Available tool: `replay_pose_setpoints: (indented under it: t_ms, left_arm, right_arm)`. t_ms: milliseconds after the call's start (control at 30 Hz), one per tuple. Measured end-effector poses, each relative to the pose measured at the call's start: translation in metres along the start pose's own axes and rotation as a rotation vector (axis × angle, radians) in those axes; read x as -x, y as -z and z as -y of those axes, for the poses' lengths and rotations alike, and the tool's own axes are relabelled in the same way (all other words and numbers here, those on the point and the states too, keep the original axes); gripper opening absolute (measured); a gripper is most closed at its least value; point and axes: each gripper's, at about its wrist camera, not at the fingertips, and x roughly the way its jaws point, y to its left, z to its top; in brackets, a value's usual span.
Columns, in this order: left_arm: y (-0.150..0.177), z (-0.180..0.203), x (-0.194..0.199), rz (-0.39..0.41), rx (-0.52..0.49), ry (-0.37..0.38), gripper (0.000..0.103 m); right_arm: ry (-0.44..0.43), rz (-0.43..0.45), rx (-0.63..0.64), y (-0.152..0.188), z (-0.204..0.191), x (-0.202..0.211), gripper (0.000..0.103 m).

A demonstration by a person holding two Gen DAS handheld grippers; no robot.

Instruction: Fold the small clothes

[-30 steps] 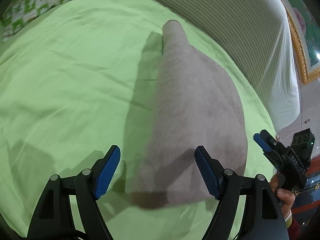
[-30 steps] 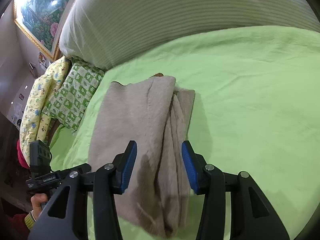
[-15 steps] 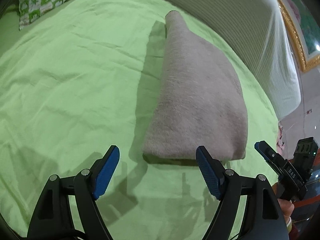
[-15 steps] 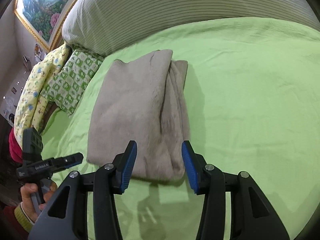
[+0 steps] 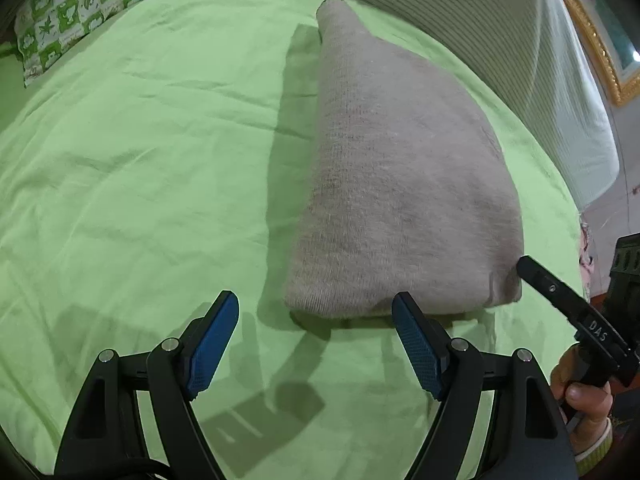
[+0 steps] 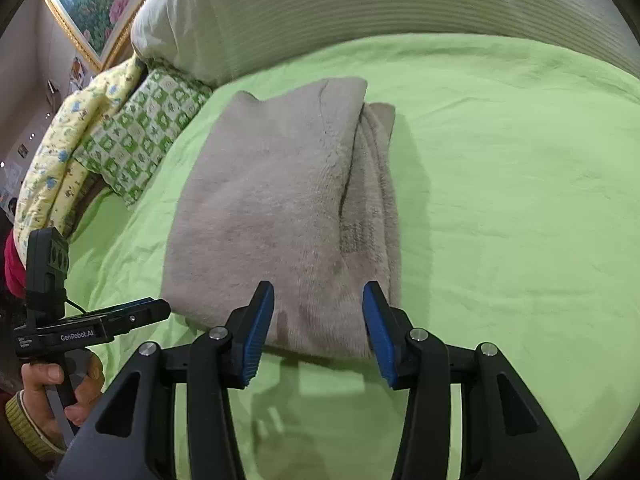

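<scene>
A folded grey-beige knit garment (image 5: 400, 184) lies flat on the green bedsheet (image 5: 140, 168); it also shows in the right wrist view (image 6: 280, 220), with stacked folded layers along its right side. My left gripper (image 5: 316, 336) is open and empty, just short of the garment's near edge. My right gripper (image 6: 318, 328) is open and empty, its blue pads at the garment's near edge, not closed on it. Each gripper appears in the other's view: the right one (image 5: 572, 316) at the garment's corner, the left one (image 6: 92, 324) beside the garment.
A large striped white pillow (image 6: 360, 12) lies behind the garment. A green-and-white patterned pillow (image 6: 140, 132) and a yellow floral quilt (image 6: 52, 160) lie at the bed's side. A gold-framed picture (image 6: 88, 4) hangs on the wall.
Both grippers have drawn back from over the garment to its near edge. The garment now lies flat and released on the sheet.
</scene>
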Motion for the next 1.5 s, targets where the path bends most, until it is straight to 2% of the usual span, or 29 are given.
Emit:
replay_pose_setpoints:
  t_ms: [67, 100, 133, 167, 300, 400, 500, 567, 600, 700, 767, 833, 900, 1000, 1067, 1167, 1200, 1233, 1300, 1500]
  left_arm:
    - [-0.003, -0.002, -0.005, -0.004, 0.017, -0.005, 0.08]
    - [-0.004, -0.003, -0.008, -0.011, 0.023, -0.008, 0.08]
    - [-0.005, -0.003, -0.011, -0.02, 0.027, -0.013, 0.08]
    - [-0.006, -0.004, -0.016, -0.034, 0.027, -0.027, 0.08]
    - [-0.009, -0.004, -0.021, -0.048, 0.04, -0.039, 0.08]
    - [-0.009, 0.001, -0.023, -0.05, 0.025, -0.047, 0.08]
    - [-0.006, 0.007, -0.028, -0.062, 0.004, -0.072, 0.08]
    - [-0.004, 0.006, -0.03, -0.065, -0.003, -0.08, 0.08]
    - [-0.004, 0.006, -0.03, -0.064, -0.006, -0.079, 0.08]
    - [-0.001, 0.002, -0.024, -0.063, -0.003, -0.072, 0.08]
    - [-0.001, -0.003, -0.02, -0.06, 0.009, -0.065, 0.08]
    - [0.001, -0.006, -0.017, -0.061, 0.023, -0.063, 0.079]
    - [0.004, -0.01, -0.019, -0.062, 0.031, -0.063, 0.08]
    - [0.009, -0.009, -0.021, -0.066, 0.029, -0.08, 0.08]
    - [0.009, -0.007, -0.022, -0.065, 0.026, -0.091, 0.08]
    - [0.009, 0.0, -0.026, -0.066, 0.017, -0.102, 0.08]
    - [0.007, 0.002, -0.027, -0.065, 0.014, -0.109, 0.08]
    - [0.007, 0.004, -0.027, -0.065, 0.006, -0.117, 0.08]
    - [0.012, 0.011, -0.026, -0.062, -0.002, -0.126, 0.08]
    - [0.016, 0.021, -0.022, -0.058, -0.009, -0.12, 0.08]
  right_arm:
    - [-0.012, -0.037, -0.012, -0.001, 0.004, -0.012, 0.046]
    - [-0.016, -0.062, -0.022, -0.001, 0.008, -0.019, 0.035]
    - [-0.02, -0.079, -0.025, 0.001, 0.01, -0.023, 0.019]
    - [-0.033, -0.097, -0.028, 0.002, 0.012, -0.026, 0.014]
    - [-0.067, -0.028, -0.019, -0.001, 0.01, 0.0, 0.011]
    - [-0.06, 0.015, -0.024, 0.001, 0.014, 0.017, 0.011]
    - [-0.018, -0.036, -0.056, 0.008, 0.032, -0.001, 0.011]
    - [-0.023, -0.096, -0.119, 0.013, 0.046, -0.02, 0.013]
    - [-0.025, -0.1, -0.132, 0.011, 0.048, -0.022, 0.014]
    - [-0.024, -0.075, -0.15, 0.009, 0.045, -0.011, 0.027]
    - [-0.001, -0.036, -0.128, 0.004, 0.039, 0.002, 0.027]
    - [0.022, 0.053, -0.081, -0.006, 0.026, 0.019, 0.027]
    - [0.002, 0.097, -0.052, -0.019, 0.015, 0.023, 0.027]
    - [-0.023, 0.071, -0.011, -0.039, -0.004, 0.006, 0.027]
    - [0.021, 0.021, 0.017, -0.046, -0.007, -0.017, 0.027]
    - [0.102, -0.065, -0.021, -0.047, 0.014, -0.052, 0.027]
    - [0.104, -0.065, -0.038, -0.046, 0.02, -0.057, 0.04]
    - [0.089, -0.062, -0.057, -0.046, 0.026, -0.059, 0.045]
    - [0.062, -0.053, -0.079, -0.046, 0.029, -0.053, 0.045]
    - [0.066, 0.01, -0.051, -0.031, 0.012, -0.019, 0.045]
